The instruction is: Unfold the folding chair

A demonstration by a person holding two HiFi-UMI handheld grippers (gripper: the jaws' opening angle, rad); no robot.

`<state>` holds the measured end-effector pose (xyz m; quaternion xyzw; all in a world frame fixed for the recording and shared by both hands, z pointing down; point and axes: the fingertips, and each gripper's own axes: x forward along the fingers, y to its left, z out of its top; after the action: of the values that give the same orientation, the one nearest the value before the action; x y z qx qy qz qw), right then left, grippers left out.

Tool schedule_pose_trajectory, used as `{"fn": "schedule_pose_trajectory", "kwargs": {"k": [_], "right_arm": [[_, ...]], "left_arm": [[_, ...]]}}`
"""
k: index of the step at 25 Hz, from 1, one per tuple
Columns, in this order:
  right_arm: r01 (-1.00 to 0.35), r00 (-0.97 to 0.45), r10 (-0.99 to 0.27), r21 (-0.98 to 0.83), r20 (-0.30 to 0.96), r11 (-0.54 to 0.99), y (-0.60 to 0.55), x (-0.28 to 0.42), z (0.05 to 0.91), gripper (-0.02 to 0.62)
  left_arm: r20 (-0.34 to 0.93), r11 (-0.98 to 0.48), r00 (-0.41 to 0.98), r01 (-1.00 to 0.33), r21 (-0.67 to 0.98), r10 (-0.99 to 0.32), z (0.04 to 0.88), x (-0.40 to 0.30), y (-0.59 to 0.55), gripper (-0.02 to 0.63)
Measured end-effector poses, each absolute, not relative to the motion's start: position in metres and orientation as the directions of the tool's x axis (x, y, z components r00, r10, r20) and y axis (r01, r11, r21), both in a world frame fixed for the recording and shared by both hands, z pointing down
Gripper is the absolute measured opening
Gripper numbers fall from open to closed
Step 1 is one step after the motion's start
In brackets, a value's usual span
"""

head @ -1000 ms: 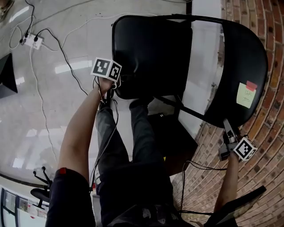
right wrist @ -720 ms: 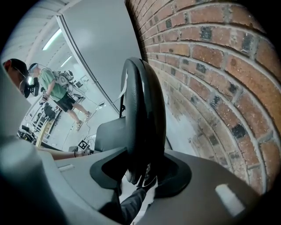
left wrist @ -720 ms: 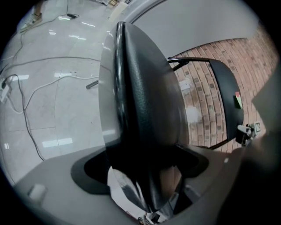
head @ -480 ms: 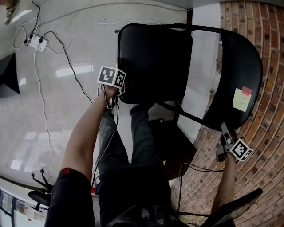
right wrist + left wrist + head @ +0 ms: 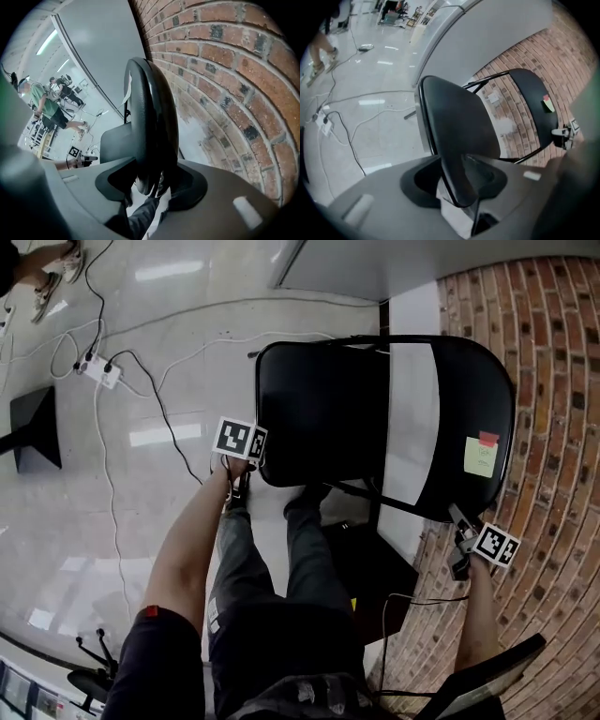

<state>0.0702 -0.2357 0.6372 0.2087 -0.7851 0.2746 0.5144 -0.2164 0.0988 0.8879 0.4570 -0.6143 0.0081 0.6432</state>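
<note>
With both arms outstretched, the seat (image 5: 459, 136) is clamped between the left gripper's (image 5: 459, 190) just-closing jaws, the backrest (image 5: 152, 117) gripped in the right gripper's (image 5: 152, 185) slightly widening jaws.

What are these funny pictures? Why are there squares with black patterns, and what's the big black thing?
A person holds a grabbing tool in each hand. The patterned cubes are part of those tools. One picture comes from a camera on the person's head, looking down; the other two ride on the tools. The black thing is a folding chair on the floor by a brick wall. The left gripper has just been closing on the seat; the right gripper holds the backrest, its jaws just opening slightly.
</note>
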Motion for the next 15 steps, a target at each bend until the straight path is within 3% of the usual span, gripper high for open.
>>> {"fn": "schedule_pose_trajectory", "kwargs": {"k": [3, 4, 8, 15], "right_arm": [[-0.607, -0.371, -0.057, -0.196, 0.927, 0.77, -0.237, 0.072, 0.639, 0.183], [-0.603, -0.37, -0.081, -0.173, 0.925, 0.778, -0.24, 0.074, 0.639, 0.189], [-0.618, -0.369, -0.22, -0.062, 0.903, 0.784, -0.254, 0.083, 0.632, 0.322], [-0.67, -0.41, -0.373, 0.003, 0.832, 0.743, -0.25, 0.076, 0.583, 0.328]], "left_arm": [[0.834, 0.574, 0.182, -0.648, 0.5, -0.52, 0.866, -0.238, 0.104, 0.006], [0.834, 0.563, 0.171, -0.665, 0.491, -0.525, 0.857, -0.243, 0.106, 0.005], [0.815, 0.536, 0.15, -0.684, 0.495, -0.56, 0.816, -0.261, 0.119, 0.003], [0.842, 0.507, 0.042, -0.782, 0.362, -0.538, 0.714, -0.304, 0.144, 0.002]]}}
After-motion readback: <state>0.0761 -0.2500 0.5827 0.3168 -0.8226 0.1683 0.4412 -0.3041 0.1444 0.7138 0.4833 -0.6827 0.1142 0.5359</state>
